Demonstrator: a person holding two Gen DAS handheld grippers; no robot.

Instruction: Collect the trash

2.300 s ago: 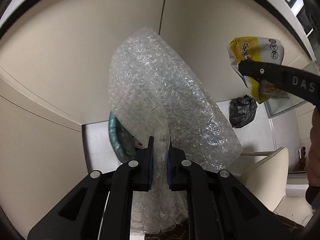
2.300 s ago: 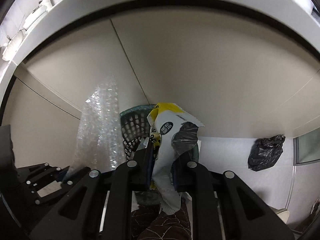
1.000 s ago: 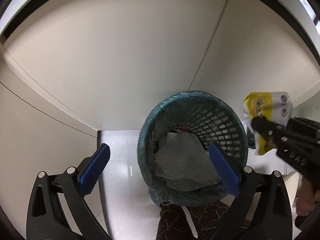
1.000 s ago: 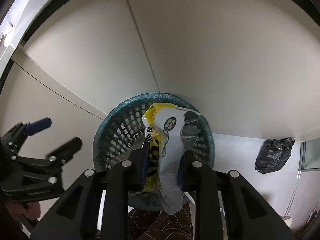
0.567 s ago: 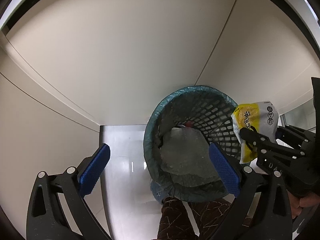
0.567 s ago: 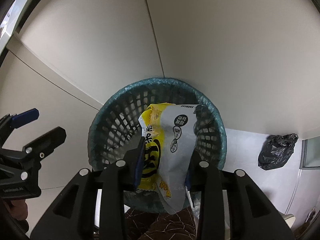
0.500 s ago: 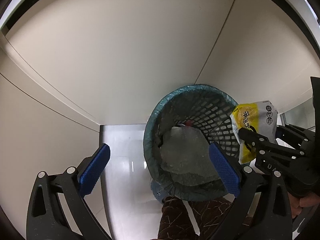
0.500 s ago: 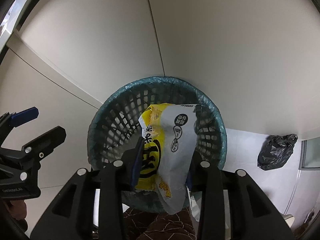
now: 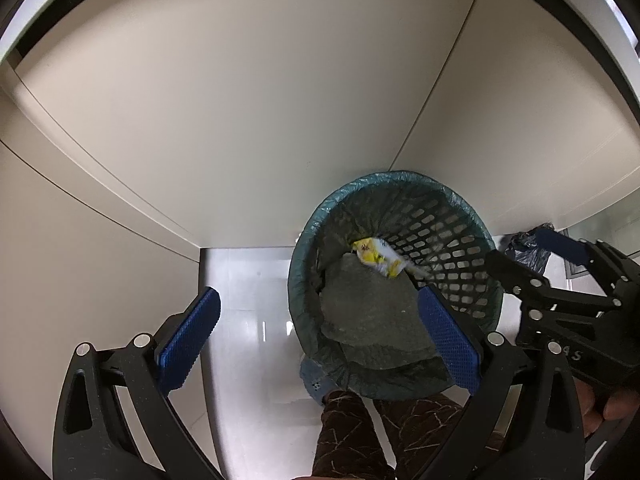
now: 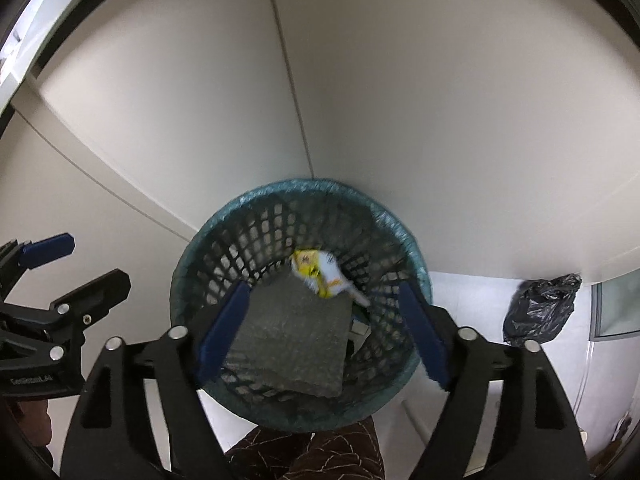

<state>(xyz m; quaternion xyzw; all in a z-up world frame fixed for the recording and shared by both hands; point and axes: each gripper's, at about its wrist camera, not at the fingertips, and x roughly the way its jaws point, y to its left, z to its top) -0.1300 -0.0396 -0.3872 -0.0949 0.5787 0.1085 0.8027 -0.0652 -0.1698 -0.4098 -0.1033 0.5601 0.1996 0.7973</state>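
Both the left tongs (image 9: 318, 334) and right tongs (image 10: 322, 330) gape wide and empty over the mesh wastebasket (image 10: 208, 256); the yellow wrapper (image 10: 320, 270) inside is blurred.

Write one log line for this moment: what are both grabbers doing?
left gripper: open, empty | right gripper: open, empty | snack wrapper: inside trash basket, on bubble wrap
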